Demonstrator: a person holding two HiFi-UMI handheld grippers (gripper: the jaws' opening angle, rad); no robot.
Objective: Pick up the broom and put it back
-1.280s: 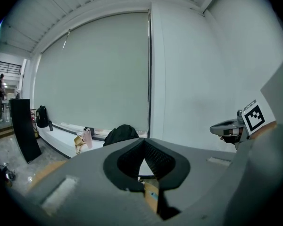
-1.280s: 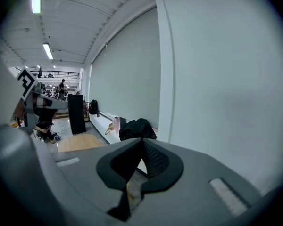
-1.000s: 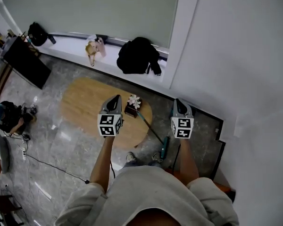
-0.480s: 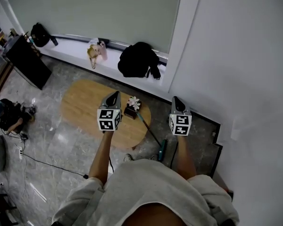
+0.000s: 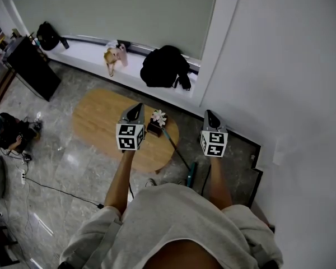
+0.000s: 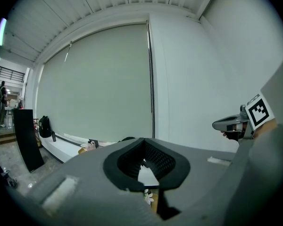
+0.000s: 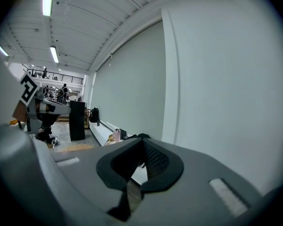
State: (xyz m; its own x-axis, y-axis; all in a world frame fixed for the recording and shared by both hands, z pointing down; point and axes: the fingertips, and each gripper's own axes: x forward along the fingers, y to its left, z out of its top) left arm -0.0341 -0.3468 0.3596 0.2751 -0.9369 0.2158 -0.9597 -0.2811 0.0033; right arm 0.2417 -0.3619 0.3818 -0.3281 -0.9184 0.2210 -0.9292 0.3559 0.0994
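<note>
Grey marble floor [image 5: 73, 167] under a white wall | oval wooden table [image 5: 101, 122] left | broom [image 5: 176, 150] lying on floor at table's right end, untouched | left gripper [image 5: 138, 106] jaws closed, empty | right gripper [image 5: 208, 113] jaws closed, empty

One oval wooden table [image 5: 106, 122] carries one flower ornament [image 5: 158, 120], with one broom [image 5: 176, 150] at its right edge. Near the table are two grippers, the left gripper [image 5: 138, 106] and the right gripper [image 5: 209, 112]. Beyond the table are two black bags, a large bag [image 5: 165, 66] and a small bag [image 5: 47, 36], one soft toy [image 5: 113, 55] and one black cabinet [image 5: 31, 66]; one seated person [image 5: 5, 134] is to its left.
</note>
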